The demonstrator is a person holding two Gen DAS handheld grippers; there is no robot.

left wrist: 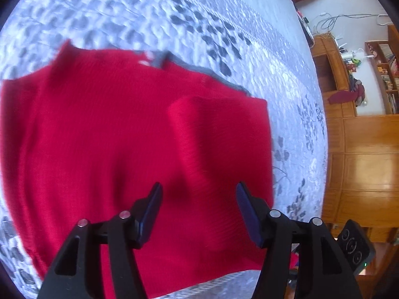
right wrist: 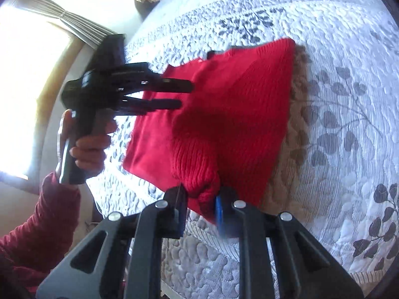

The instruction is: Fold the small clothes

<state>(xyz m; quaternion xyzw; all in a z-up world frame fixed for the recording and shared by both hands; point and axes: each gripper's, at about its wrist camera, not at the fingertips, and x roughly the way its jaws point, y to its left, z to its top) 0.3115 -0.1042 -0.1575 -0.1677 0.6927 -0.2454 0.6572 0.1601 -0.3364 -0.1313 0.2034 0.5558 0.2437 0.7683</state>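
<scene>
The red knit garment (right wrist: 224,104) lies spread on the quilted bedspread (right wrist: 349,99), close to the near edge of the bed. A thick ribbed fold (right wrist: 199,169), probably a sleeve or cuff, rises from its near side.

The right gripper (right wrist: 200,206) is clamped on that ribbed fold; the knit bunches between its two pads. The left gripper (left wrist: 198,199) hovers above the garment's near right part with its jaws apart and nothing between them. In the right wrist view it (right wrist: 183,94) shows from the side, held by the person's hand (right wrist: 87,149) in a red sleeve (right wrist: 49,224).

Hazards from this state:

1. Partial grip. The right pads appear to hold only a bunched end of the fold. A quick lift could pull the knit free, and the fold would drop short of its place.
2. Dragging. The garment is soft and stretches. With only one gripper holding, a pull on the fold is likely to slide the whole body across the bedspread and spoil the layout, possibly over the near edge.
3. Unpinned body. The left gripper holds nothing. If it closes on too many layers, or on the bedspread as well, the fold will come out crooked.
4. Wrinkle. A raised ridge (left wrist: 189,129) runs across the garment ahead of the left gripper; folded over unsmoothed, it would leave a lump.
</scene>
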